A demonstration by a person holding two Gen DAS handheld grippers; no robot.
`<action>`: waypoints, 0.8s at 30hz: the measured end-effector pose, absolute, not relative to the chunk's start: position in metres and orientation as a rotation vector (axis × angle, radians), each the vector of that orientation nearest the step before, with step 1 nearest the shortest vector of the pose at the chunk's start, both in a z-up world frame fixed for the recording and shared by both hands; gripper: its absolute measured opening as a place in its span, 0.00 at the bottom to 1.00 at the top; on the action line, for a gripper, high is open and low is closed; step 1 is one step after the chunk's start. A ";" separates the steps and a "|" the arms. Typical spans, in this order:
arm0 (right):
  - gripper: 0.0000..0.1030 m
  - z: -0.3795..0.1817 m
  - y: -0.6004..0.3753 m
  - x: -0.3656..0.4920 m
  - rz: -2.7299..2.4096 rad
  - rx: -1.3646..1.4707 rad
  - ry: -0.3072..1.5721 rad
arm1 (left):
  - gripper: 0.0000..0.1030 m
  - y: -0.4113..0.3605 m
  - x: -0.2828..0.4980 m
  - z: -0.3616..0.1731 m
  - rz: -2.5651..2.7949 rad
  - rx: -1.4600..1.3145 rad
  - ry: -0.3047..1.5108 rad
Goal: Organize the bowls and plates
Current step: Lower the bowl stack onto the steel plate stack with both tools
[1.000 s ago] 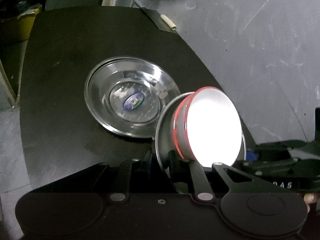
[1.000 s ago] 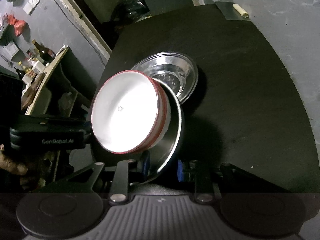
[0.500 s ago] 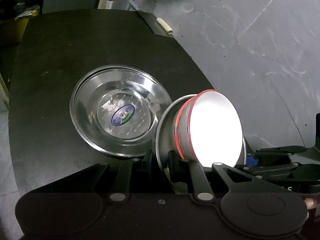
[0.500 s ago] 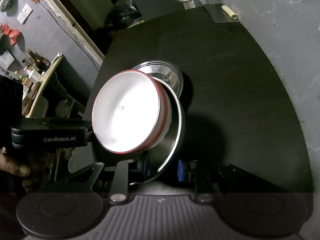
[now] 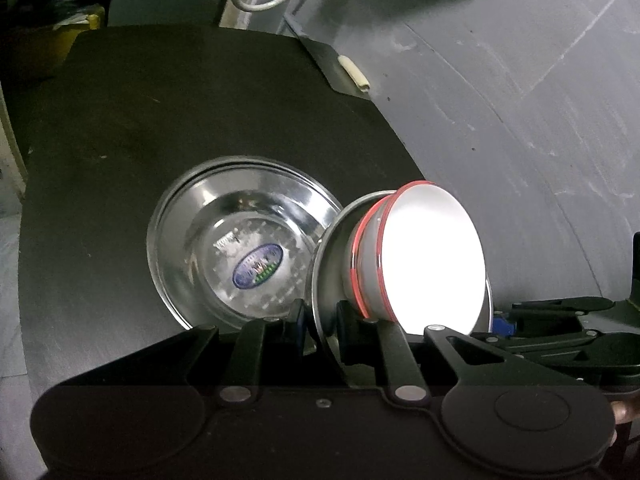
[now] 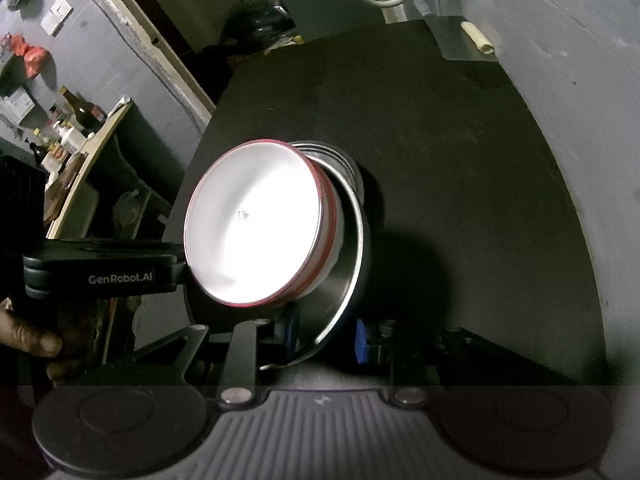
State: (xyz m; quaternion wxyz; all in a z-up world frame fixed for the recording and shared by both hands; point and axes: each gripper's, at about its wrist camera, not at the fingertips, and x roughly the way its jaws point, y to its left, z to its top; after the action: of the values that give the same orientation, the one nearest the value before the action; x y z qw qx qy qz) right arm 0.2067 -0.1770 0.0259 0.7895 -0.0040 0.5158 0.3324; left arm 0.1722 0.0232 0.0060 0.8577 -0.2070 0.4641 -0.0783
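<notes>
Beside lying steel plate [image 5: 224,240], both tongs pinch tilted plate [image 5: 326,280] rim.

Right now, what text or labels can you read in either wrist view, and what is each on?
"GenRobot.AI": on the left gripper body, seen from the right wrist.
Oval blue sticker inside the steel plate on the table: print too blurred.
Small dark mark inside the white bowl: unreadable.

Held plate [image 5: 326,280]: we see shiny steel, tilted steeply on edge.
White bowl [image 5: 430,260]: we see red-rimmed bowls nested, resting on that plate's face, mouth sideways.
Plates on worktop [image 5: 244,240]: we see stacked steel plates lying flat, sticker at centre, just beside the held plate.
</notes>
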 end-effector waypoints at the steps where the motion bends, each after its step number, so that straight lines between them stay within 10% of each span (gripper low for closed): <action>1: 0.30 0.026 -0.175 0.209 0.721 -0.012 1.110 | 0.14 0.025 0.173 0.006 -0.159 -0.437 0.973; 24: 0.31 0.016 -0.141 0.238 0.801 -0.080 1.134 | 0.14 0.048 0.181 -0.002 -0.059 -0.486 0.988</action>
State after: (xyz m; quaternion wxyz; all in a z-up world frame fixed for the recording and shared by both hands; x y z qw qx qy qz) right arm 0.2381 -0.1414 0.0160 0.7679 -0.0368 0.5222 0.3692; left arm 0.1813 0.0477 -0.0015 0.8517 -0.2310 0.4696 -0.0280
